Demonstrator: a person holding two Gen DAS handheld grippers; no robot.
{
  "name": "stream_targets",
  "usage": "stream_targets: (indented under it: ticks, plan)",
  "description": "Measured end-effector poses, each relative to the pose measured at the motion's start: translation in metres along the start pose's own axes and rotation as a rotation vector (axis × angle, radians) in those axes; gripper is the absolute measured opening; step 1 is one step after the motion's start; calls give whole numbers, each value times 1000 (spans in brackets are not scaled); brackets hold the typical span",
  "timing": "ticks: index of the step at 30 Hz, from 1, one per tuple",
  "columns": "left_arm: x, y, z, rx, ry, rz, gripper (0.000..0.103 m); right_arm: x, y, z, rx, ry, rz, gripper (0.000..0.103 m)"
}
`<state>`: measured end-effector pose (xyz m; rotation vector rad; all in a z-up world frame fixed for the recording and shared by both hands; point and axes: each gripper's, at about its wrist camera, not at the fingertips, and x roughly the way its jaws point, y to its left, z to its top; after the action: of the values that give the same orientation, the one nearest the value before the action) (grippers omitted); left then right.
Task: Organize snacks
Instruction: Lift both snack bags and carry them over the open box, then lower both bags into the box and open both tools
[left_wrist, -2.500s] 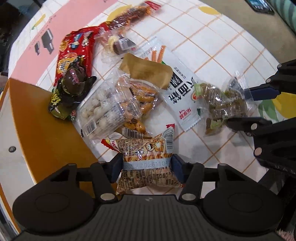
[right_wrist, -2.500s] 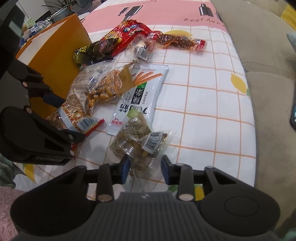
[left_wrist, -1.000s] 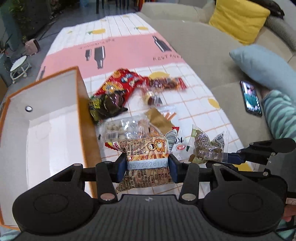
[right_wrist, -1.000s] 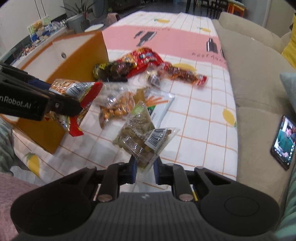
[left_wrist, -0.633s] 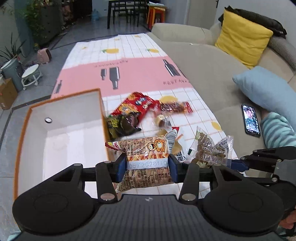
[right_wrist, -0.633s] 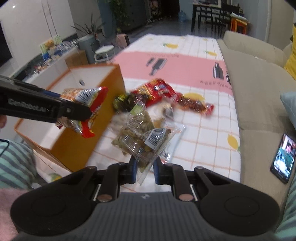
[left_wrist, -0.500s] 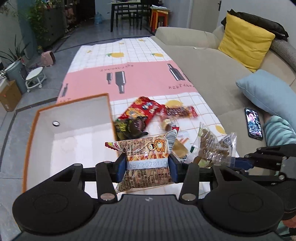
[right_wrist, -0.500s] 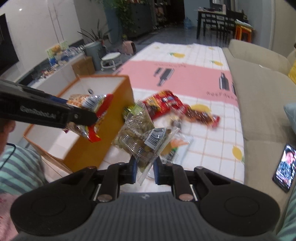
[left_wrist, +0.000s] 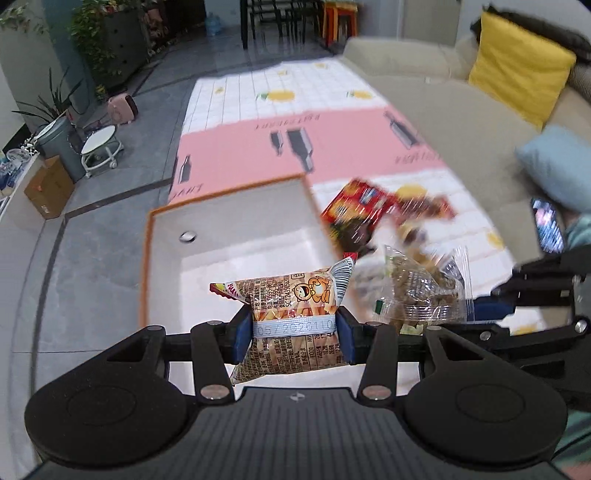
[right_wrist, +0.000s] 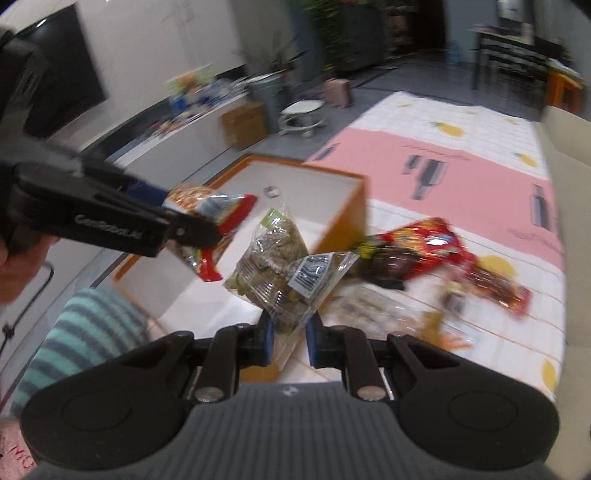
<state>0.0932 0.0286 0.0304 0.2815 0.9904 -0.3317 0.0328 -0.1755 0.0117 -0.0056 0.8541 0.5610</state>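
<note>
My left gripper (left_wrist: 294, 338) is shut on a brown peanut packet (left_wrist: 291, 317) with a cartoon face, held in the air over the orange box (left_wrist: 177, 214) with its white inside. My right gripper (right_wrist: 289, 341) is shut on a clear bag of brownish-green sweets (right_wrist: 284, 266), also lifted, near the box's near right corner. The right wrist view shows the left gripper (right_wrist: 184, 229) with the peanut packet (right_wrist: 210, 210) above the box (right_wrist: 354, 214). In the left wrist view the clear bag (left_wrist: 421, 291) hangs from the right gripper (left_wrist: 491, 306) at the right.
More snacks lie blurred on the checked cloth: a red packet (left_wrist: 358, 203), a dark packet (left_wrist: 351, 236), a long red-brown packet (right_wrist: 495, 288) and clear packs (right_wrist: 373, 306). A phone (left_wrist: 548, 230) lies on the beige sofa beside a blue cushion (left_wrist: 554, 162). A striped sleeve (right_wrist: 85, 328) is at lower left.
Both grippers have risen and swung left with their packets, from above the cloth to over and beside the orange box. The box now fills more of both views.
</note>
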Motion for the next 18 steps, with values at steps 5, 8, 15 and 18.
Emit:
stream_targets:
  ticks: [5, 8, 15, 18]
  plan:
    - [22, 19, -5, 115, 119, 29, 53, 38, 28, 20, -116, 93, 67, 14]
    - [38, 31, -10, 163, 187, 13, 53, 59, 41, 27, -182, 154, 96, 14]
    - [75, 33, -22, 330, 305, 47, 53, 109, 63, 37, -320, 279, 102, 14]
    - [90, 32, -26, 374, 350, 52, 53, 126, 71, 38, -364, 319, 109, 14]
